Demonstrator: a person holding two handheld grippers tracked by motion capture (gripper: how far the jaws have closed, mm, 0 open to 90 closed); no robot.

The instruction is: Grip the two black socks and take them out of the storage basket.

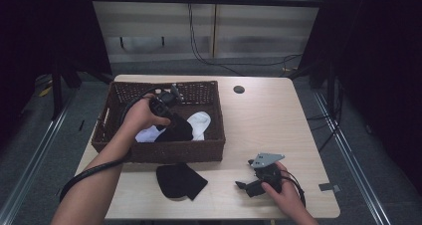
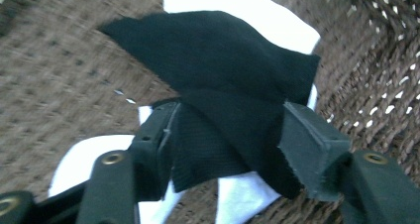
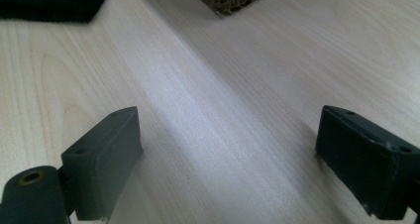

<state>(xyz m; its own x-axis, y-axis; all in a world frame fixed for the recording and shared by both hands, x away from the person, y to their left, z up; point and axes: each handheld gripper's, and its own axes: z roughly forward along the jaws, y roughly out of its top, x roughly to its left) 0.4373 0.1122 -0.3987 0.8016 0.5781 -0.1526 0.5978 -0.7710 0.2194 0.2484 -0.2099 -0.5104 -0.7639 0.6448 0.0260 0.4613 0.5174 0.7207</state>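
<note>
Basket (image 1: 149,150), centre left of the high view: dark brown woven wicker. Socks inside: one black sock (image 1: 176,130), white socks (image 1: 200,121). Second black sock (image 1: 180,181), lower centre, on the table (image 1: 278,120): pale wood grain. Right gripper (image 3: 228,159) pads: black.

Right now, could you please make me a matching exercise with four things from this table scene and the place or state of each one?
Things:
1. black sock in basket
2. black sock outside
3. left gripper
4. right gripper

Places or states:
A. open, above bare tabletop
B. flat on table, in front of wicker basket
C. shut on dark fabric
D. lifted over white socks

Pairs: 1-D, 2-B, 3-C, 4-A
</note>
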